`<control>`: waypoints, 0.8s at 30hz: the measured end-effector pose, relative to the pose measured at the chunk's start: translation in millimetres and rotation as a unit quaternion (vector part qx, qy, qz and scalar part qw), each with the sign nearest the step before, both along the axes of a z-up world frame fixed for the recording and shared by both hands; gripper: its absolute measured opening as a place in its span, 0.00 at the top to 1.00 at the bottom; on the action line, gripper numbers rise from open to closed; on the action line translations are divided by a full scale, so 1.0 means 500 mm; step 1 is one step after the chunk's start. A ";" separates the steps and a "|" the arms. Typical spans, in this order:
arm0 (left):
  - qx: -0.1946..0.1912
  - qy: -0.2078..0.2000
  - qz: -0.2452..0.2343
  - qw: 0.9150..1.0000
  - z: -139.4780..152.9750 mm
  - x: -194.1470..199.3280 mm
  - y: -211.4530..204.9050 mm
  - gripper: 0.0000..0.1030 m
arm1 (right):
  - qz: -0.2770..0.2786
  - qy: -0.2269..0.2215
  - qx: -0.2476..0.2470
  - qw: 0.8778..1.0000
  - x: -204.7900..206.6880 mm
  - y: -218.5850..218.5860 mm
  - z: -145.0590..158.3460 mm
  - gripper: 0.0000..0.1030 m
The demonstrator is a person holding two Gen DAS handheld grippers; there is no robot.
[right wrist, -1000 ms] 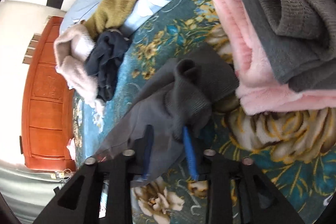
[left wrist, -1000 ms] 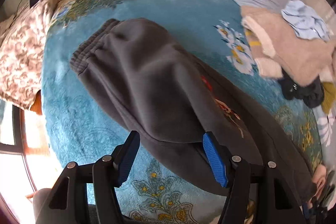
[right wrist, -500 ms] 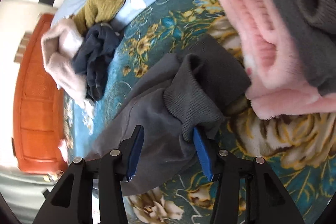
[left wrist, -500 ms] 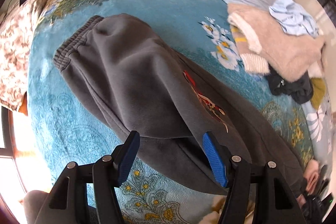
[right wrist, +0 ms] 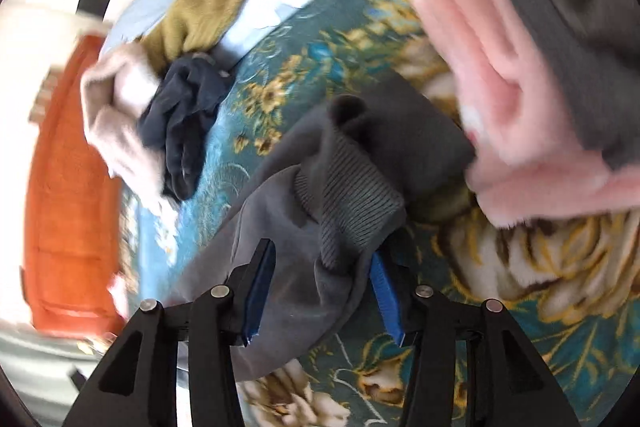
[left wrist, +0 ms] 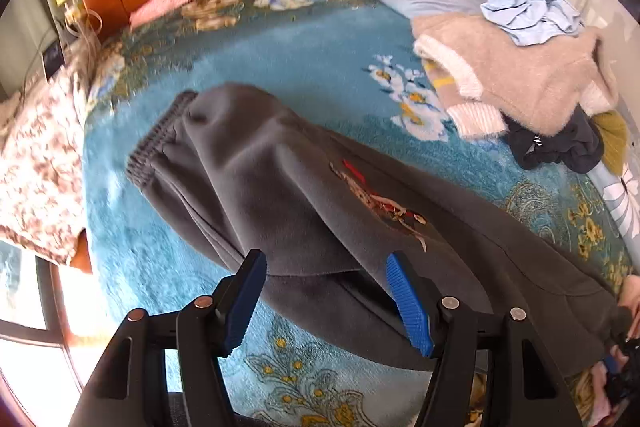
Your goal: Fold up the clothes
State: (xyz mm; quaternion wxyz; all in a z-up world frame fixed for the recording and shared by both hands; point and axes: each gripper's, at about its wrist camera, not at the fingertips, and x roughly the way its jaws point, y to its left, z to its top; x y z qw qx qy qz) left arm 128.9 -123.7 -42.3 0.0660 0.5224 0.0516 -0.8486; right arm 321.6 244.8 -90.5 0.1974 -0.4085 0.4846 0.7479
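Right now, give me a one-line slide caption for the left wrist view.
Left gripper, jaws open, over grey sweatpants spread on the blue floral blanket.

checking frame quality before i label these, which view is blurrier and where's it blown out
Right wrist view is blurrier: the pink garment and orange headboard smear with motion, and the upper left washes out to white. Left wrist view is sharper, the grey sweatpants print readable, with slight blur on the blanket; the window at lower left is overexposed. Both show fisheye curvature and dark corners.

Two black hand-held grippers with blue pads

Left gripper (left wrist: 326, 291) and right gripper (right wrist: 318, 281) share black angular frames with cut-out slots, round silver screws, and ribbed blue pads (left wrist: 408, 301) lining each finger
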 end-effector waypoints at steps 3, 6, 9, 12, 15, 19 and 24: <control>-0.014 0.009 -0.007 1.000 0.006 0.005 0.007 0.35 | 0.011 0.002 0.017 1.000 -0.006 -0.007 0.015 0.55; -0.019 0.006 -0.011 1.000 0.006 0.004 0.007 0.35 | 0.015 -0.003 0.017 1.000 -0.003 -0.011 0.016 0.55; -0.019 0.007 -0.013 1.000 0.006 0.002 0.007 0.35 | 0.018 -0.008 0.015 1.000 0.001 -0.013 0.015 0.55; -0.021 0.005 -0.015 1.000 0.002 -0.001 0.010 0.35 | 0.027 -0.003 0.020 0.999 0.006 -0.019 0.024 0.55; -0.025 0.005 -0.018 0.999 0.000 0.000 0.016 0.35 | 0.029 -0.010 0.026 0.999 0.007 -0.018 0.026 0.55; -0.027 0.002 -0.020 0.999 -0.005 -0.001 0.019 0.35 | 0.031 -0.010 0.044 0.998 0.004 -0.016 0.036 0.55; -0.020 -0.002 -0.019 1.000 -0.008 -0.002 0.016 0.35 | 0.017 -0.011 0.042 0.999 0.005 0.005 0.028 0.55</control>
